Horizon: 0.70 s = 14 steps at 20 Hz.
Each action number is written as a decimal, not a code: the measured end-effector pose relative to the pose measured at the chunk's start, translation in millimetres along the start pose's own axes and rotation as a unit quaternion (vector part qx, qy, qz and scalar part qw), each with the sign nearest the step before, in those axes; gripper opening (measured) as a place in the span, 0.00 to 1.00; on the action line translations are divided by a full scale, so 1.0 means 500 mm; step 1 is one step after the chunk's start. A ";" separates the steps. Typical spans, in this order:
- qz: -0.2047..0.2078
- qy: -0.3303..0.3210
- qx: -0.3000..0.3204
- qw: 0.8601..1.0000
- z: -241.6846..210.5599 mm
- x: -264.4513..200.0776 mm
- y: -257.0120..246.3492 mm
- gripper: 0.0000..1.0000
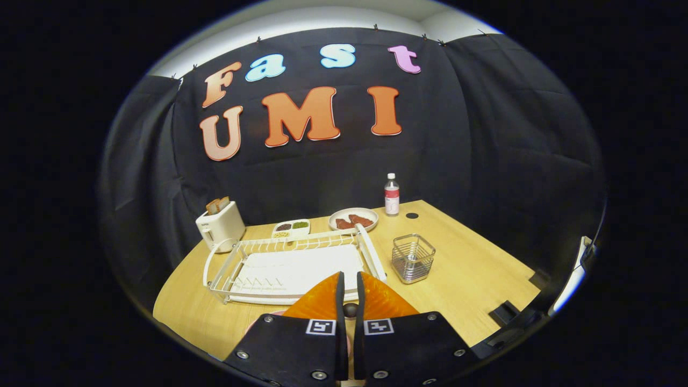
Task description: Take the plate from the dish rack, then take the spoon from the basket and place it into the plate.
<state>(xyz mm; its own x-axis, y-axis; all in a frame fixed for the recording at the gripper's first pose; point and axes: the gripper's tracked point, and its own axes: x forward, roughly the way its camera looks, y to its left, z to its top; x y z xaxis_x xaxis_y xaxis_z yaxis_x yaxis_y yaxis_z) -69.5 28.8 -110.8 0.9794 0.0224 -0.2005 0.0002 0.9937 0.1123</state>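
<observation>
Wooden tabletop (473, 252) carries the pink plate (257, 321) at its near edge, under the gripper (350, 285). The fingers are almost together around a small dark knob, maybe the spoon; it's too hidden to tell. Letting go off-centre could drop it past the plate.

Wooden table (473, 269) as landmark. Toaster (220, 226) on table's far left corner, upright, bread slices (217, 205) protruding from slots. Divided white dish (291, 228) right of toaster, holding dark, green and pale fillings. Round dish (353, 219) farther right, holding reddish pieces. Bottle (392, 195) upright at table's far edge, beside round dish. Small dark disc (411, 215) on tabletop near bottle.
</observation>
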 end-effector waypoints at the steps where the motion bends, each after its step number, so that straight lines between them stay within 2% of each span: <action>1: 0.010 0.005 0.002 1.000 -0.012 0.001 0.018 0.05; 9: 0.088 0.022 -0.004 0.996 -0.075 0.020 0.151 0.05; 14: 0.113 0.030 -0.025 0.993 -0.118 0.034 0.185 0.05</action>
<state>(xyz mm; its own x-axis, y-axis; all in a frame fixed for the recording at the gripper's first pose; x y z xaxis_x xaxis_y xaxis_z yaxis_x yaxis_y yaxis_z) -64.6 127.7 -161.3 0.9396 0.2500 -0.2337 -0.2291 0.9668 0.1133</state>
